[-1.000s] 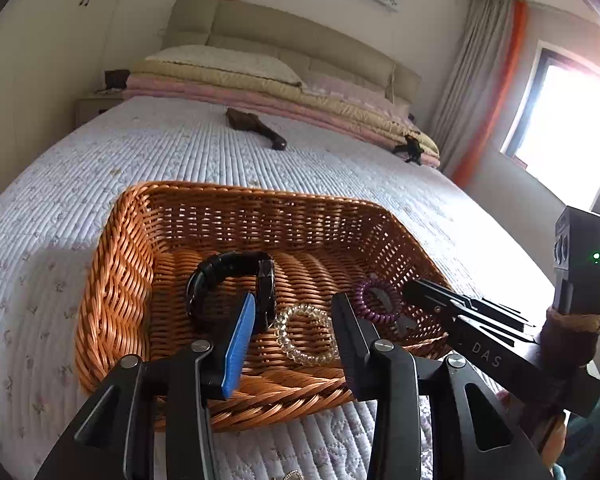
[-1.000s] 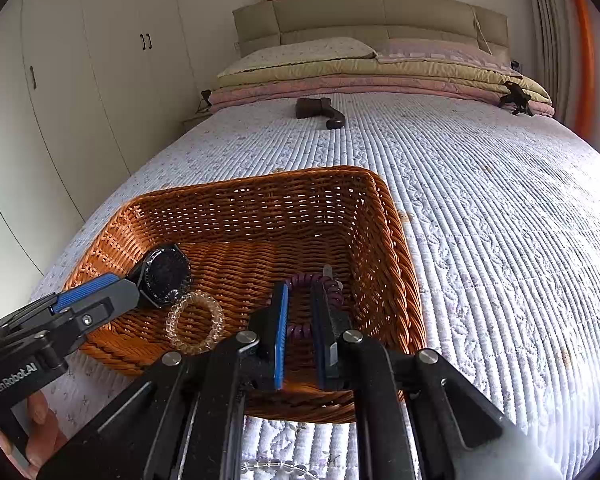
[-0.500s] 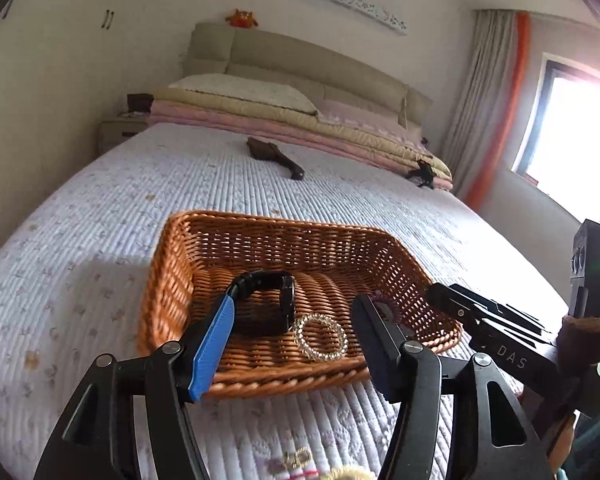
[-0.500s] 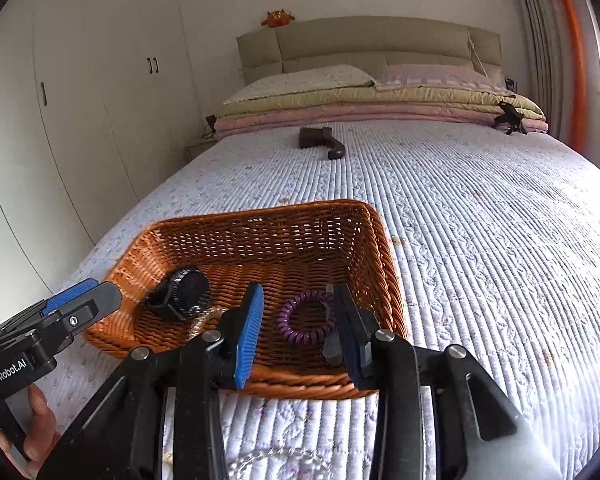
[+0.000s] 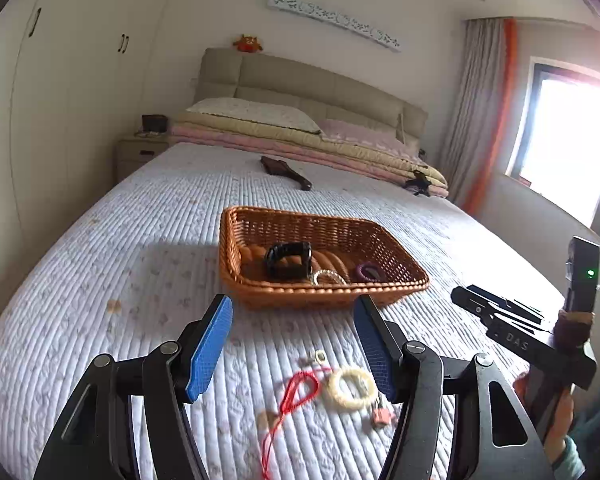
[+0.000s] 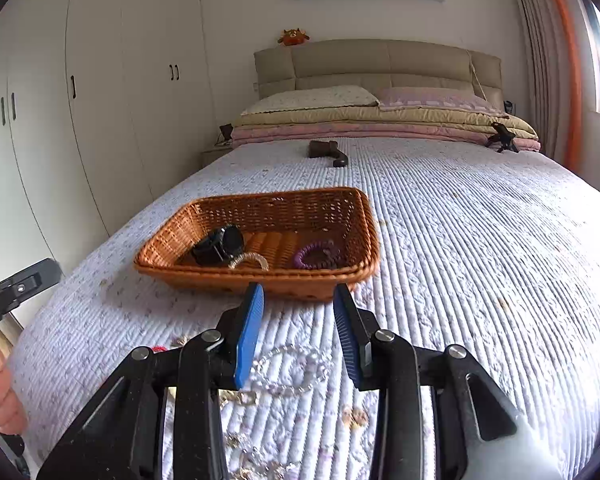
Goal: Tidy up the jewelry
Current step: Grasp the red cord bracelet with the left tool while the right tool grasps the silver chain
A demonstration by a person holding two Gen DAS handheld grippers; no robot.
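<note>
Holding nothing, both grippers [image 5: 292,344] [image 6: 298,332] gape before a woven wicker basket [image 5: 260,288] on ribbed quilt [image 5: 140,240].

- Your basket [image 5: 396,280] sits on the bed [image 5: 140,240], ahead of both grippers.
- In it, left to right: watch [image 5: 289,259], beaded bracelet [image 5: 329,277], coil hair tie [image 5: 367,270].
- Between you and the basket, a ring bracelet [image 5: 351,388] and a corded necklace [image 5: 296,396] lie on the bed.

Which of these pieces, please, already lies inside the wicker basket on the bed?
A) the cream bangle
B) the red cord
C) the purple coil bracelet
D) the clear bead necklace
C: the purple coil bracelet lies in the wicker basket beside the black watch, while the others lie on the quilt.
</note>
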